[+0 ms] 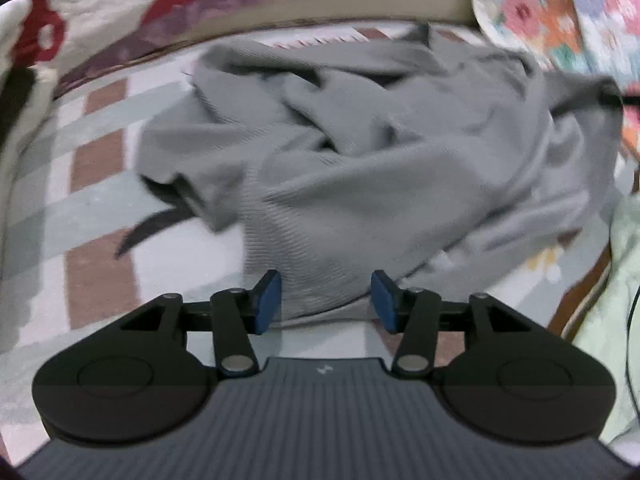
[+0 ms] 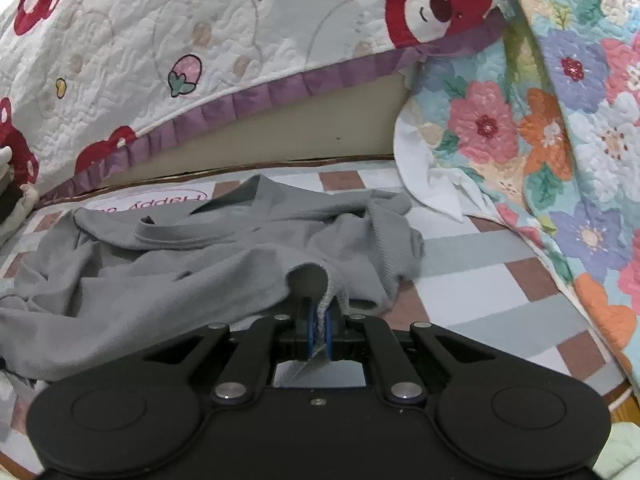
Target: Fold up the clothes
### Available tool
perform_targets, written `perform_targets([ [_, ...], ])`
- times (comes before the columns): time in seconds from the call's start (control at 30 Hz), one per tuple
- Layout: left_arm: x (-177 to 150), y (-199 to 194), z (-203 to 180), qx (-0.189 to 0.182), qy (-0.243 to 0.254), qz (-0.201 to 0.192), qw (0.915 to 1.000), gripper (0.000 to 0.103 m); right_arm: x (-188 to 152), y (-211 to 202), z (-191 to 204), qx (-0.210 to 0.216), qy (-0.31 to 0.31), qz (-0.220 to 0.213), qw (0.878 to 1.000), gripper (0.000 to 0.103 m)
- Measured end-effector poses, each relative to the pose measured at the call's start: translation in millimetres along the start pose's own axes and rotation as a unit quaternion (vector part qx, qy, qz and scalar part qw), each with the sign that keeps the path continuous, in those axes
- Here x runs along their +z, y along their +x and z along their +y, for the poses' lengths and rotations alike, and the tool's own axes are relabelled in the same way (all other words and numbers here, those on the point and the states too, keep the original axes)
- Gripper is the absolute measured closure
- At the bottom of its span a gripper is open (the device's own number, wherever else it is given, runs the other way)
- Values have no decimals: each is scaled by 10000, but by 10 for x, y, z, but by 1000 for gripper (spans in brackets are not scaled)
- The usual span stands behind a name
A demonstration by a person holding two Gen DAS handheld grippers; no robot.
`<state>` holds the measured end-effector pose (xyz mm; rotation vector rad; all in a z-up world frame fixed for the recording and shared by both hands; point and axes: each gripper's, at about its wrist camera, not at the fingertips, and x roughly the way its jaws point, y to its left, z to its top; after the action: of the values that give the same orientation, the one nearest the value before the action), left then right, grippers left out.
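Left tongs (image 1: 326,300) stand parted, their blue pads (image 1: 269,300) clear of the cloth, with the near hem of the grey shirt (image 1: 360,184) lying between and just beyond them. Right tongs (image 2: 319,332) are pinched narrow on a ribbed edge of that same shirt — a strip of knit fabric runs between the blue pads. The shirt lies crumpled in soft folds on a checked mat (image 2: 480,264) of pale grey, white and brown squares. Behind it rises a quilted white blanket (image 2: 200,40) with red bears and a purple frill; a flowered quilt (image 2: 540,120) crowds the right side, draping onto the mat.
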<state>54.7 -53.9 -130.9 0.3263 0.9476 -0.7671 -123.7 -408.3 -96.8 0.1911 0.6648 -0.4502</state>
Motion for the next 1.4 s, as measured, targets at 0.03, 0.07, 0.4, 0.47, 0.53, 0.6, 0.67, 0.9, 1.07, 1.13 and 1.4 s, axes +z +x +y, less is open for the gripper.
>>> perform_targets([
  [0.03,-1,21,-41,24,72,5,10000,47,9,20,17,23,2,-6,10000,96],
  [0.07,1,34,-68,16,113,3,9999,40,13,33,31,44,-6,-4,10000,96],
  [0.4,46,149,-46,-2,-166,124,9998,58,-28,-8,60,49,-269,13,9996,96],
  [0.47,81,100,27,-152,-454,46,9988,92,-49,-54,20,-71,-381,8,9992,96],
  [0.53,104,23,70,-218,-677,-135,9974,96,-75,-85,-28,-248,-479,34,9985,96],
  [0.6,132,-142,38,-95,-668,-451,9967,97,-106,-108,-99,-334,-423,69,9985,96],
  [0.67,150,-324,8,-34,-687,-758,9948,97,-154,-123,-180,-339,-288,112,9989,96],
  [0.9,37,-798,-37,-43,-1061,-1347,9852,98,-415,-106,-326,-122,-52,268,9996,96],
  [1.07,-4,-872,-95,335,-1114,-1335,9842,98,-467,-72,-450,80,484,149,9987,97],
  [1.13,65,-933,-102,451,-1154,-1395,9824,99,-322,-82,-482,111,665,-70,9977,97],
  [1.4,407,-2041,-307,1128,-1026,-2217,9631,100,781,-721,-383,475,149,-1542,9868,98],
])
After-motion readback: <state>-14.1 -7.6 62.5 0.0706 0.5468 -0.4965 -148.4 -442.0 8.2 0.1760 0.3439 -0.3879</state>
